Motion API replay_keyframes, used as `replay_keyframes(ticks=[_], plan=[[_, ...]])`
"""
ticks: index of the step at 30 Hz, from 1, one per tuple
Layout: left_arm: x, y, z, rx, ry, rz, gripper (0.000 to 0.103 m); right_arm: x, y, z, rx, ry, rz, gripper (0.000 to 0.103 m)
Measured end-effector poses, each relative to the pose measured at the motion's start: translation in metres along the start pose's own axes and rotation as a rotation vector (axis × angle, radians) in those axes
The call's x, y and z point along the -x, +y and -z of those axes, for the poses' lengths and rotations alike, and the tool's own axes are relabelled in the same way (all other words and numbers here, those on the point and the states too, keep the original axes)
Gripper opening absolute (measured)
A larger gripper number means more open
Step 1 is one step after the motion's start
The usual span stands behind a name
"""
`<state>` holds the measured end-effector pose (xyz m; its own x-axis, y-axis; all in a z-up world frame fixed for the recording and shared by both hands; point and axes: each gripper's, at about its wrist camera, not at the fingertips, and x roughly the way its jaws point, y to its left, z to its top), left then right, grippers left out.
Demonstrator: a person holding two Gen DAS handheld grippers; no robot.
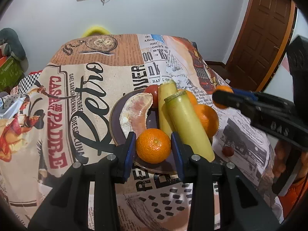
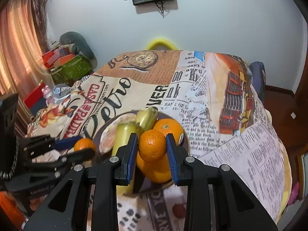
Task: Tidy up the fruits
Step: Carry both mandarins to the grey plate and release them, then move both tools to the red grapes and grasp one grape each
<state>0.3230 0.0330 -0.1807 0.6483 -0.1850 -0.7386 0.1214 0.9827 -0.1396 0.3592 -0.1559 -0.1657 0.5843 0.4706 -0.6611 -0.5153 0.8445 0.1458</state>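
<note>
A dark plate on the printed tablecloth holds a peeled pomelo segment, two pale green stalks, oranges and a red tomato. My left gripper is shut on a mandarin at the plate's near edge. My right gripper is shut on another mandarin, held above the oranges on the plate. The right gripper also shows at the right of the left wrist view, and the left gripper in the right wrist view.
A small red tomato lies on the cloth right of the plate. A yellow chair back stands behind the table. Boxes and clutter sit at the far left. A wooden door is at the right.
</note>
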Motion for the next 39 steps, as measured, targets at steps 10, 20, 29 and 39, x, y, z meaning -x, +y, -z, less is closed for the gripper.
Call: replay_keyframes(ticks=[10,20,29,39], plan=[[-0.023,-0.001,0.003,-0.012,0.048,0.01,0.037,-0.032,-0.002,-0.007,-0.007,0.031,-0.022,0.027],[-0.036,-0.001,0.005,-0.004,0.085,0.031,0.038,-0.045,-0.004,-0.008,-0.02,0.062,-0.038,0.028],[-0.021,0.0,0.004,0.005,0.056,0.011,0.042,-0.027,-0.006,-0.006,-0.01,0.042,-0.016,0.032],[0.04,0.019,-0.003,0.047,-0.025,-0.043,0.043,0.021,-0.01,0.004,0.002,0.02,0.022,0.032]])
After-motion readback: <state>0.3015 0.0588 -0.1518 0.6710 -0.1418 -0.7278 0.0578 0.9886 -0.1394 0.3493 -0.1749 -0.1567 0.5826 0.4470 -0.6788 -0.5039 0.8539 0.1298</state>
